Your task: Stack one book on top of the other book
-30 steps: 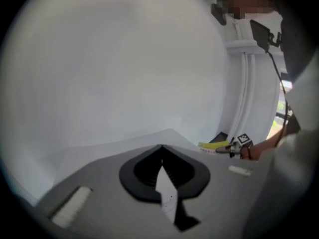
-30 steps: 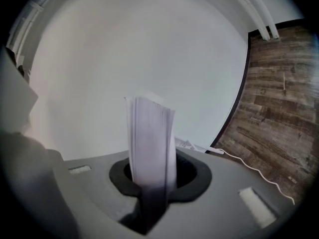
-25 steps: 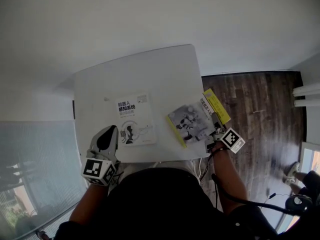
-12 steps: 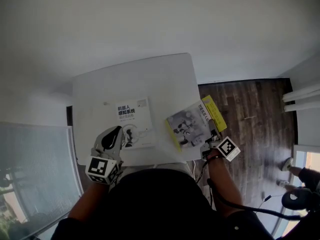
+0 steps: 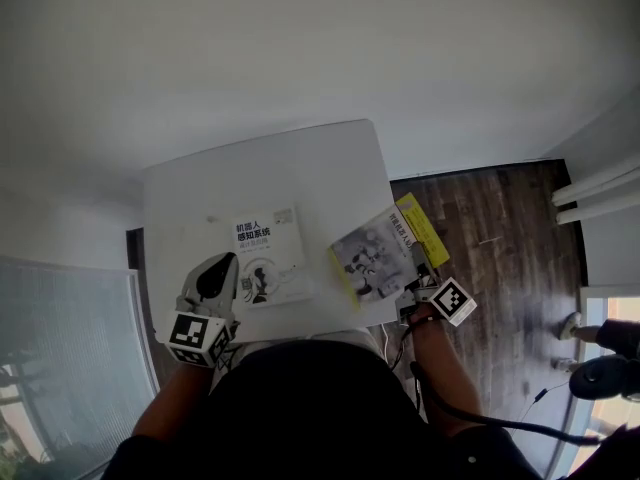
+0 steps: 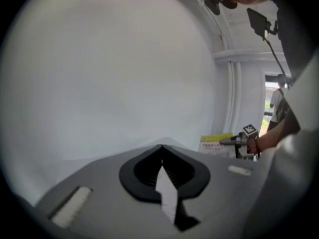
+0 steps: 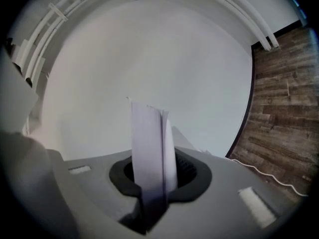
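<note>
Right gripper (image 5: 410,288) pinches the yellow book (image 5: 378,258) by its near corner, tilted over the tabletop's (image 5: 290,168) right edge. The white book (image 5: 268,258) lies flat by the front edge. Left gripper (image 5: 218,271), jaws pressed together and empty, hovers at the white book's left side.

Right gripper (image 5: 412,293) raised grey-covered book (image 5: 372,256) higher above table (image 5: 290,168).

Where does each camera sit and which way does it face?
Head view: on the person's head, steeply down at table, white book, yellow book; torso, arms, left gripper, right gripper show.
Left gripper view: on that gripper, facing the wall; its jaws show.
Right gripper view: on that gripper, facing wall and wood floor; jaws clamp the yellow book.
Shared: head and left gripper views show yellow book, right gripper.
</note>
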Demonstrator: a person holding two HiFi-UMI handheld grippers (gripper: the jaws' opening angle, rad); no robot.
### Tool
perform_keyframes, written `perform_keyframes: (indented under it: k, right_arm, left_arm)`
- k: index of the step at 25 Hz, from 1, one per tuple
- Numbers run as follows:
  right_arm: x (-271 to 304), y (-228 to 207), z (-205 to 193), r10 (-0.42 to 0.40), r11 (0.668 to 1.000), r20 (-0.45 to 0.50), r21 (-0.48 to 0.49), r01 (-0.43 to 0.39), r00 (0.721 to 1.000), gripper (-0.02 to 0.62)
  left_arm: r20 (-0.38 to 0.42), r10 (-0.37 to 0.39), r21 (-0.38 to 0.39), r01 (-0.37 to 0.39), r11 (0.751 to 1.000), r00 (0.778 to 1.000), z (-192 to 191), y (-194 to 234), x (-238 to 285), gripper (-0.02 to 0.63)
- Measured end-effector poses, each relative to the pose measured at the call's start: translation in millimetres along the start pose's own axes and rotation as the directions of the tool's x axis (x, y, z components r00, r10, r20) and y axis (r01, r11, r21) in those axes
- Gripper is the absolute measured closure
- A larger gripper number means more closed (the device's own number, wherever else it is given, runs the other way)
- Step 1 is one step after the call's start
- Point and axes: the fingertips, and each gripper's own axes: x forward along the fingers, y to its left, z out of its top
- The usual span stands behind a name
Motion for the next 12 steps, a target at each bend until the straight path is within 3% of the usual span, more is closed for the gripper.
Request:
perform_keyframes:
  k: [6,9,12]
  right_arm:
    - [-6,18,-1,0.023,1.0,0.018,0.018,-0.024,1.0,0.517]
    - [-3,34,-3,0.073,0.996,0.026,0.042,-0.074,0.997,0.515]
    - [-2,41,-1,0.073,0.997,0.026,0.002,-0.074,0.997,0.514]
  left_arm:
    - [0.023,-0.005,-0.014,0.005,1.0,1.0,0,7,-4,0.601]
    - [0.044,0.003,-0.019,-0.002,1.0,0.999,0,14,-8,0.601]
    - [0.048,0.017,-0.033,-0.015,0.999,0.999,-6,23,-14,0.601]
